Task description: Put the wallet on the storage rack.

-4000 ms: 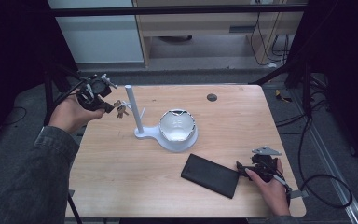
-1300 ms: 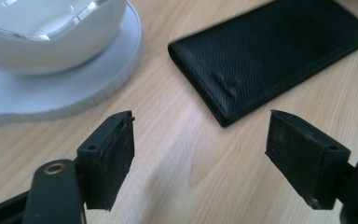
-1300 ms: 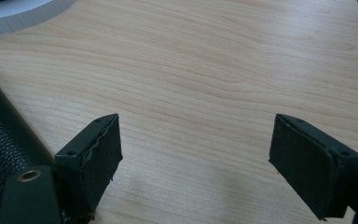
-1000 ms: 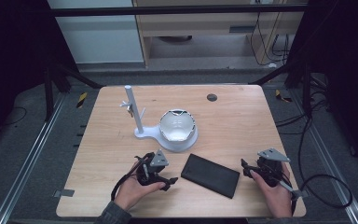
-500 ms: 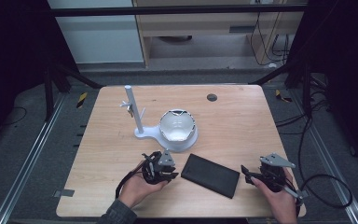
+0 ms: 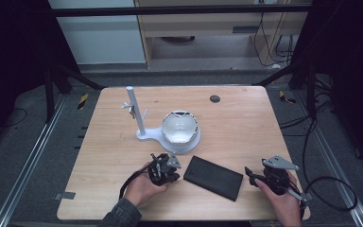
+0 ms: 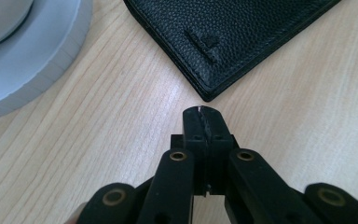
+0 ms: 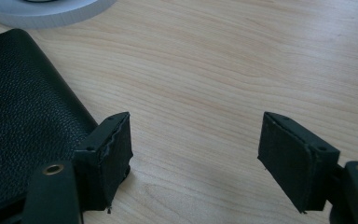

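A black leather wallet (image 6: pixel 212 177) lies flat near the table's front edge. My left gripper (image 6: pixel 177 174) sits just left of it, jaws shut with nothing between them. In the left gripper view the closed tips (image 7: pixel 201 112) rest on the wood just short of the wallet's corner (image 7: pixel 242 32). My right gripper (image 6: pixel 249 174) is at the wallet's right end, open. In the right gripper view its jaws (image 8: pixel 193 140) stand wide apart over bare wood and have just been closing a little. Its left pad (image 8: pixel 116 144) is next to the wallet's edge (image 8: pixel 23 116).
A white stand (image 6: pixel 146 135) with an upright post (image 6: pixel 134 109) and a white bowl-like shell (image 6: pixel 179 126) occupies the table's middle, just behind the wallet. Its round base shows in the left gripper view (image 7: pixel 32 42). A small dark disc (image 6: pixel 214 99) lies at the back.
Four seconds ago my left hand was at the back left by the post; it now sits at the front beside the wallet. Over the last second both hands barely moved.
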